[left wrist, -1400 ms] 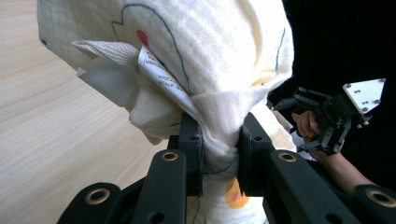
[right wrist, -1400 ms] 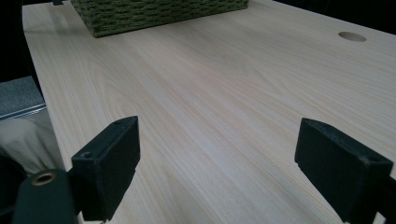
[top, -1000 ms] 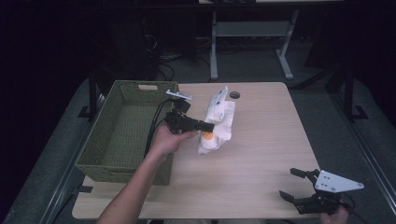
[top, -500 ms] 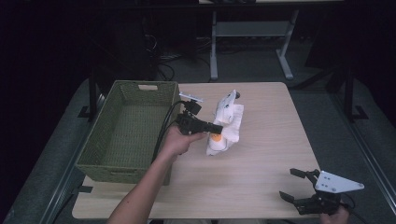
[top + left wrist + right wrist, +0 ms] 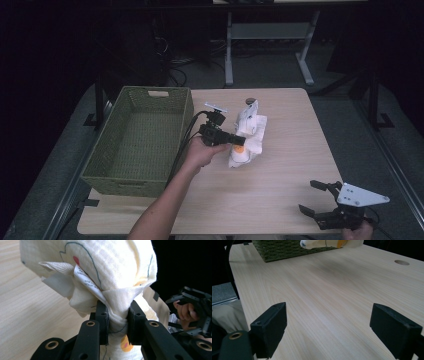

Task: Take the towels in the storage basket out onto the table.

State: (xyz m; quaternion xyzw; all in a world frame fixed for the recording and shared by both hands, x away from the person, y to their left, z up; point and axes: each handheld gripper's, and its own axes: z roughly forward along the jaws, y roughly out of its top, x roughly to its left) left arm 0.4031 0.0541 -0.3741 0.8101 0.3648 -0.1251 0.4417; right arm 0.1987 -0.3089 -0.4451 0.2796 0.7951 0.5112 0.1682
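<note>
Jaws of left gripper (image 5: 117,323) pinch soft crumpled cloth (image 5: 105,277); right gripper (image 5: 337,327) gapes.

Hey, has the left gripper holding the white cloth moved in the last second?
Yes. The left gripper, shut on the white cloth, has shifted rightward, away from the green basket.

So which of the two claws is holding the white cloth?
The left claw, beside the green basket: it pinches the white cloth. The right claw stands open over bare table.

Green woven basket (image 5: 140,137) at the left of a pale wooden table (image 5: 280,165), dark floor around.
</note>
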